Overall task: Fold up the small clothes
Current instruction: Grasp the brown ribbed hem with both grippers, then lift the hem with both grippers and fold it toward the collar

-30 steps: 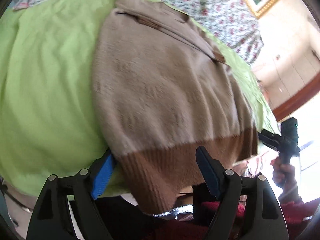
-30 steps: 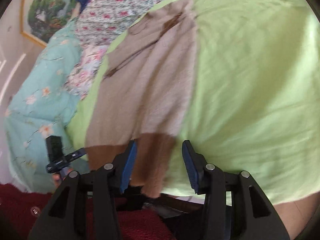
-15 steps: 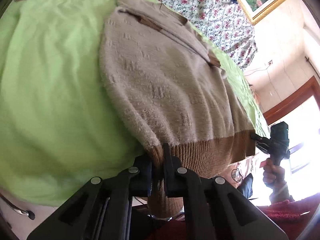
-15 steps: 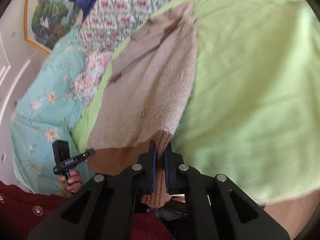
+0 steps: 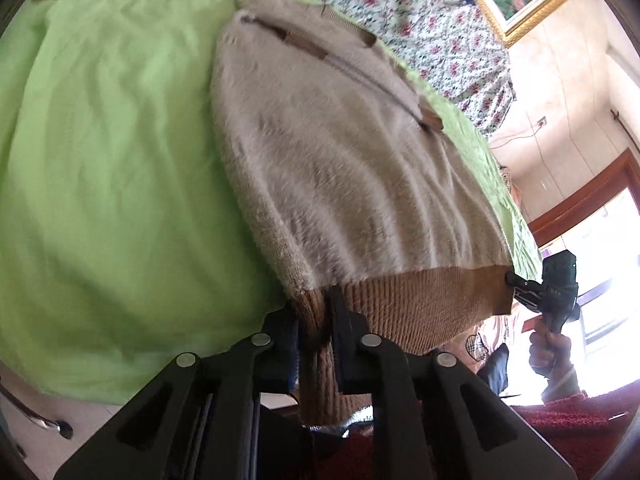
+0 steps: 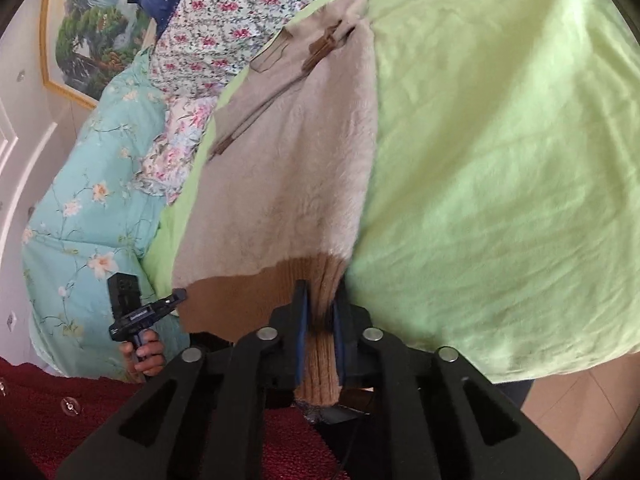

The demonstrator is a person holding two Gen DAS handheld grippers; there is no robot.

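A small beige fuzzy sweater [image 5: 344, 160] with a brown ribbed hem lies on a light green sheet [image 5: 100, 140], sleeves folded across its far part. My left gripper [image 5: 314, 312] is shut on the hem's left corner at the near bed edge. My right gripper [image 6: 320, 308] is shut on the hem's right corner; the sweater [image 6: 296, 152] stretches away from it over the sheet [image 6: 500, 160]. Each gripper shows in the other's view: the right gripper [image 5: 552, 292] in the left wrist view, the left gripper [image 6: 136, 308] in the right wrist view. The hem is lifted slightly off the bed edge.
Floral bedding [image 5: 420, 12] and a turquoise flowered quilt [image 6: 88, 200] lie at the bed's far side. A framed picture [image 6: 84, 24] hangs on the wall. Dark red fabric [image 6: 60, 408] is below the grippers. Tiled floor [image 6: 580, 408] shows by the bed edge.
Both grippers were open around the hem a second ago. They closed on its two corners, and the hem has since risen a little.
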